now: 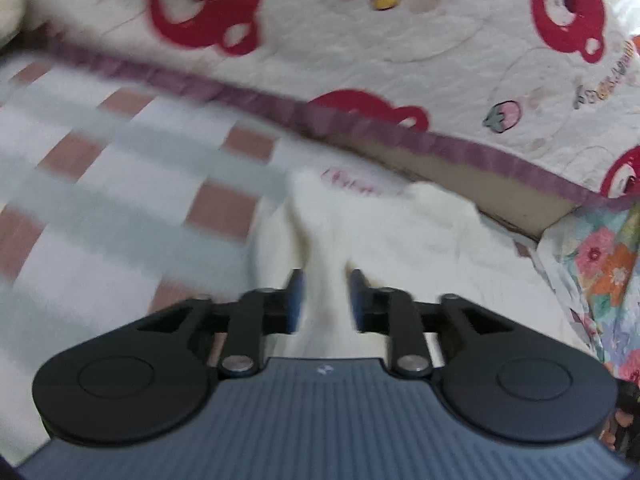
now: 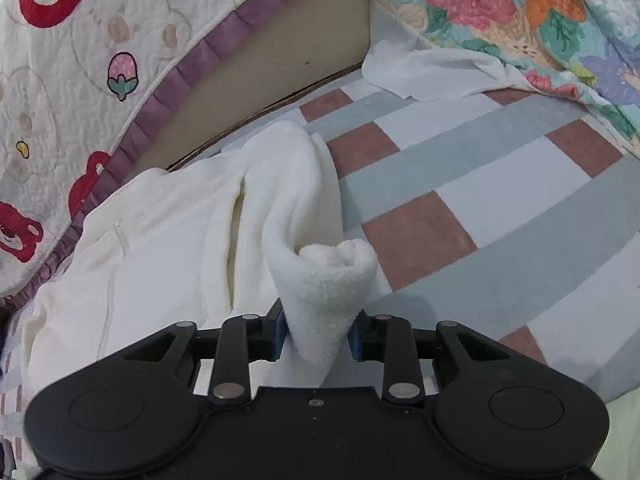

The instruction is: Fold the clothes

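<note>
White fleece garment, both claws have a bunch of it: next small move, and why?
Probably draw both claws apart to spread the white fleece garment flat. The right claw has a rolled end between its fingers, the left claw a ridge, and the rest lies rumpled on the checked sheet.

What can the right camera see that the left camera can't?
Only the right view shows a thin white cloth by the flowery quilt, and the right gripper. Only the left view shows the left gripper and pink writing. Both show the fluffy white garment, the bear quilt and the checked sheet.
</note>
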`<state>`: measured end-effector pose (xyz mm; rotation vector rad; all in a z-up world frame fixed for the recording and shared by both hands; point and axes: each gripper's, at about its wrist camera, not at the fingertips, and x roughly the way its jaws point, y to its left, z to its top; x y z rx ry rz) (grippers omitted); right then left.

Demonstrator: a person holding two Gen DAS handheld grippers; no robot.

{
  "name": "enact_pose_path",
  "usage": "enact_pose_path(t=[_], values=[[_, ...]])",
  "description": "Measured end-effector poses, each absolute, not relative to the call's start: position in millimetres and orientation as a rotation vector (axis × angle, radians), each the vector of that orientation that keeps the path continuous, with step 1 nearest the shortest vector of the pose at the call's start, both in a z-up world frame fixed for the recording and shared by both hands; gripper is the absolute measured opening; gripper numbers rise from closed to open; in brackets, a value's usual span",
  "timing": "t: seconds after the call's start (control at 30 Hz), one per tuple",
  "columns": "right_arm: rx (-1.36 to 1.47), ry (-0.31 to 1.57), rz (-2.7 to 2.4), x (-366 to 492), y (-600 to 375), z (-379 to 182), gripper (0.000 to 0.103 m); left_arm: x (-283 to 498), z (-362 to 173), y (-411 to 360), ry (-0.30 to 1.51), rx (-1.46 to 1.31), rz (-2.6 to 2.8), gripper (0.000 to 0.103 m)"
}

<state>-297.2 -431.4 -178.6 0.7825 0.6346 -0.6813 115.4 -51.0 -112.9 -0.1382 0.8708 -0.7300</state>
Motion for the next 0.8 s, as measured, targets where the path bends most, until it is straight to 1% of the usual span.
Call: enact_pose_path(t=[0.13, 0.2, 0.23, 0.27, 0.33, 0.47, 0.53, 0.6, 0.67, 0.73, 0.77, 0.8], values=[[0.817, 0.624, -0.684, -303, -433, -184, 0.039, 163, -134, -93, 0.922, -0.129, -0.738, 0.032], [0.801, 0.629, -0.674, -303, -434, -183, 0.041, 181, -148, -100, 0.946, -0.158, -0.749, 0.031], [0.789, 0.631, -0.667, -302, -434, -183, 0.041, 189, -155, -103, 0.952, -0.171, -0.767, 0.027], [0.776, 0.63, -0.658, -301, -435, -183, 0.042, 193, -160, -104, 0.946, -0.182, -0.793, 0.005], [0.747, 0.621, -0.641, -302, -436, -184, 0.043, 193, -159, -105, 0.906, -0.183, -0.815, 0.005], [0.751, 0.608, -0.615, -306, -442, -191, 0.044, 187, -119, -94, 0.722, -0.101, -0.771, 0.006], [0.739, 0.607, -0.606, -307, -441, -191, 0.045, 191, -129, -97, 0.741, -0.081, -0.748, 0.006], [0.716, 0.614, -0.607, -306, -439, -191, 0.047, 196, -161, -110, 0.824, 0.007, -0.656, 0.009], [0.715, 0.612, -0.608, -306, -440, -193, 0.048, 198, -179, -114, 0.875, 0.013, -0.596, 0.01], [0.725, 0.607, -0.611, -307, -440, -194, 0.049, 197, -178, -110, 0.869, -0.006, -0.562, 0.018], [0.729, 0.605, -0.612, -308, -441, -194, 0.049, 194, -169, -108, 0.835, 0.004, -0.536, 0.027], [0.734, 0.603, -0.614, -309, -441, -194, 0.049, 188, -159, -106, 0.786, 0.029, -0.501, 0.028]])
